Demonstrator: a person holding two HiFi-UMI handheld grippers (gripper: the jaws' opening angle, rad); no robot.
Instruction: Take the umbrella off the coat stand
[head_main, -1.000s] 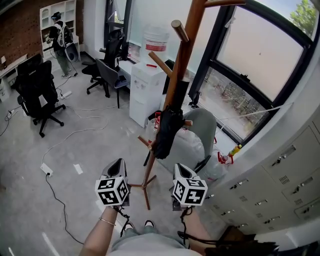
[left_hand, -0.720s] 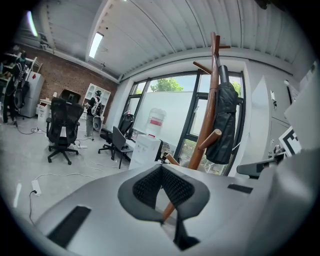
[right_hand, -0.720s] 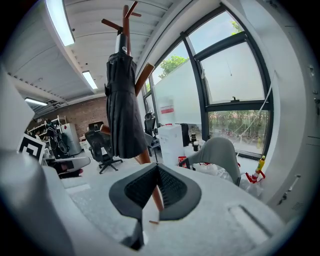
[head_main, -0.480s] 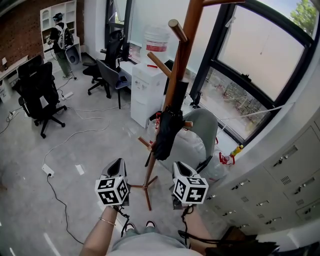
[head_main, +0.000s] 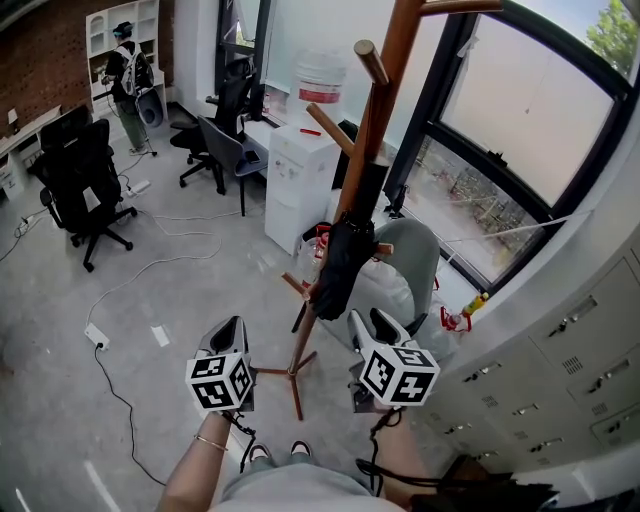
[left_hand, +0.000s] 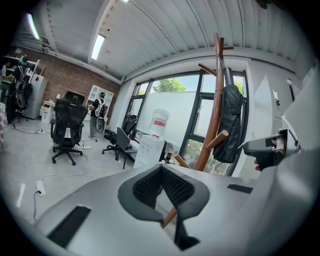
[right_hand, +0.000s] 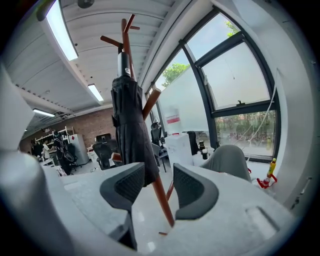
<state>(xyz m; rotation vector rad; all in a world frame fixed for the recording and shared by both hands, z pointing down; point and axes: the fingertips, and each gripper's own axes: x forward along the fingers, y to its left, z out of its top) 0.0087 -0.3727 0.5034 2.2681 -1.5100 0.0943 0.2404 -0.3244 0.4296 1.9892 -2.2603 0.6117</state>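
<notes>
Clearly nothing is gripped yet: the right gripper (right_hand: 157, 172) is empty, its jaws opening and only partly apart, the left gripper (left_hand: 161, 170) has its jaws together on nothing, and the folded black umbrella (head_main: 340, 265) hangs against the pole of the coat stand (head_main: 385, 80), below its upper pegs. Jaws pinching only loose fabric could slip off, and a sideways tug while the top is hooked could tip the slender stand.

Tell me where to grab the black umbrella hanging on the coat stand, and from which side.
Grip the slim, stiff top section, apparently the handle, above the bulky folded canopy of the umbrella; it hangs upright against the coat stand. Come in level from the person's side, keeping the stand behind it. The right tool, jaws opening and empty, looks nearest.
</notes>
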